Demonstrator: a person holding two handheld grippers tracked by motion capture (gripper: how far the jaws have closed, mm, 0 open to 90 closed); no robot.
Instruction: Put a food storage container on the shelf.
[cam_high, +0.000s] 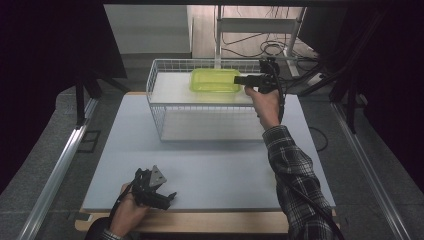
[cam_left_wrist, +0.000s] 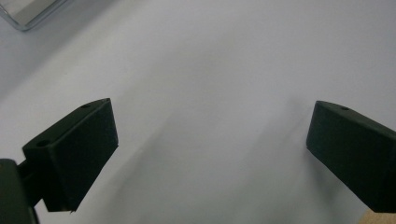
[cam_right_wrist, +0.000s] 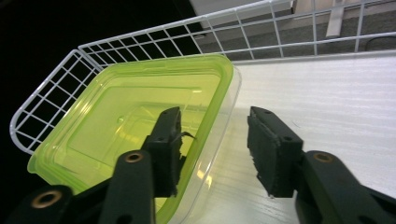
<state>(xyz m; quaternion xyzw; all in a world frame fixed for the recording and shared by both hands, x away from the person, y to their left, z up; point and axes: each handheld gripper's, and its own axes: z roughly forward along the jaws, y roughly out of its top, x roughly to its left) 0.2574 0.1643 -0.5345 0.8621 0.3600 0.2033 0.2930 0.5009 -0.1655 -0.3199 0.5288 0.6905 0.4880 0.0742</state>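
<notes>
The table (cam_high: 210, 165) carries a white wire basket (cam_high: 165, 107); the green container (cam_high: 215, 80) sits on its upper shelf. The right gripper (cam_right_wrist: 215, 140) straddles its rim, fingers parted, not pressing. The left gripper (cam_left_wrist: 210, 149) rests, fingers spread wide

A translucent lime-green plastic container with a clear rim (cam_right_wrist: 140, 116) sits on a white board inside a white wire-grid basket (cam_high: 160, 107), on the far side of a pale grey-blue tabletop (cam_high: 215, 170) edged in light wood. The right gripper (cam_right_wrist: 212, 140) is matt black with brass-coloured rivets, and the sleeve behind it (cam_high: 295, 170) is a dark plaid crossed by pale lines. The left gripper (cam_left_wrist: 210, 140), near and to the left, is black too, with a grey three-cornered plate on top.
</notes>
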